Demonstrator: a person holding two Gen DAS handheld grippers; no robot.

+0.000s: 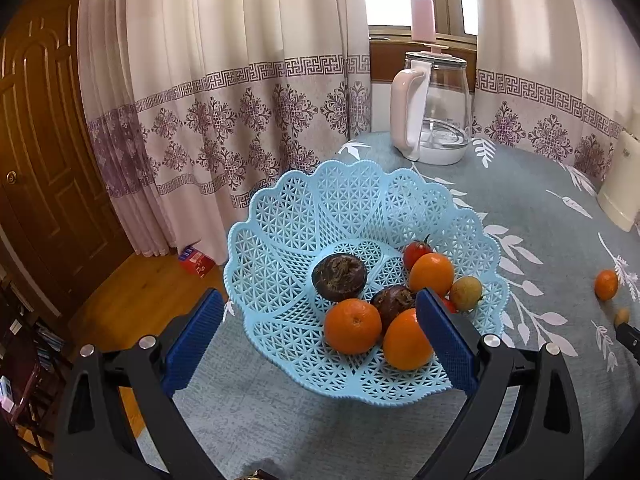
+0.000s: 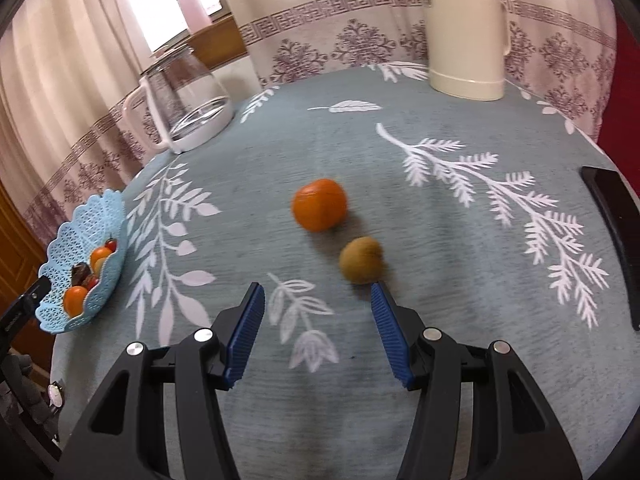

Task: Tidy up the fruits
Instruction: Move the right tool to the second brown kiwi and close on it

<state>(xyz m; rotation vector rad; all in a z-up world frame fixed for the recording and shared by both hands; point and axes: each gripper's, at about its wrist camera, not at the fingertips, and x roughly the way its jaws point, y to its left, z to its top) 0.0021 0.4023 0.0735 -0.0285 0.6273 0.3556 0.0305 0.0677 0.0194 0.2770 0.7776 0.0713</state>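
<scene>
Reaching toward loose fruit, right gripper point(image 2: 316, 312) has fingers point(image 2: 247, 330) spread wide, released, nothing between them; the far finger's tip sits just beside the small brown fruit point(image 2: 361, 260), contact unclear, view blurred there. Just past it lies an orange point(image 2: 320, 205), apart from the brown fruit, both on the bare counter point(image 2: 440, 240), well away from the basket. Judgement: these two are the leftovers, next pick is probably the brown one since it's nearest the fingers, round so may roll if nudged

Left gripper point(image 1: 318, 308) also released, fingers point(image 1: 446, 342) wide open and empty, hovering over the near rim of the blue lattice basket point(image 1: 280, 216); the right-hand finger overlaps the fruit pile in view, touching or not I cannot tell. Basket sits near the counter edge on the left side and holds three oranges point(image 1: 352, 326), two dark brown fruits point(image 1: 339, 277), a small red fruit point(image 1: 416, 251) and a tan one point(image 1: 466, 293), mostly bunched on one side. Judgement: most of the sorting is done, basket is the collection spot

Far back: glass kettle point(image 1: 434, 112), cream jug point(image 2: 466, 36), pink bottle point(image 1: 422, 14) on the window sill, curtains behind
</scene>
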